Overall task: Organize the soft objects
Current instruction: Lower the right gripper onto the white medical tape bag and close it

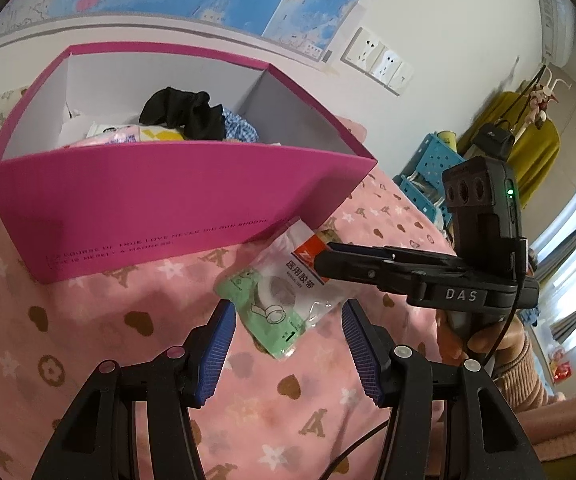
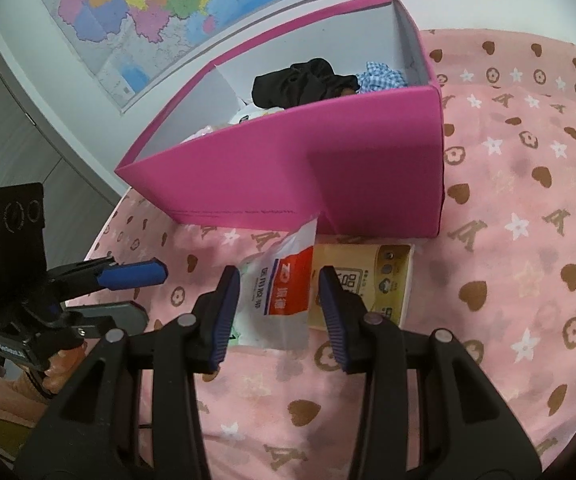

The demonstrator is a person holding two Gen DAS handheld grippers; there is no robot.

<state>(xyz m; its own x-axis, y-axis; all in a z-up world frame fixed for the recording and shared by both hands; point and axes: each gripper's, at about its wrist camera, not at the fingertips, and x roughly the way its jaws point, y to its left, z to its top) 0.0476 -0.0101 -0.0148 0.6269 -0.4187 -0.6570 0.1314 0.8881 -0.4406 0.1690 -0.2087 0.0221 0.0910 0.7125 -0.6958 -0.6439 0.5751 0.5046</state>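
A clear plastic packet of medical tape [image 1: 283, 300], with a red and green label, lies on the pink bedspread in front of the magenta box [image 1: 167, 200]. It also shows in the right wrist view [image 2: 279, 296]. My left gripper [image 1: 288, 344] is open, its blue pads on either side of the packet's near end. My right gripper [image 2: 279, 312] is open just above the packet; from the left wrist view it [image 1: 328, 258] reaches over the packet's right edge. A beige tissue pack [image 2: 384, 280] lies beside the packet. The box [image 2: 288, 168] holds a black cloth [image 2: 304, 84], a blue checked cloth [image 2: 380, 76] and small packs.
The pink patterned bedspread [image 2: 508, 240] covers the surface. A map [image 2: 147, 12] hangs on the wall behind the box. A blue plastic rack [image 1: 428, 172] and a yellow garment [image 1: 528, 148] stand to the right, past the bed edge.
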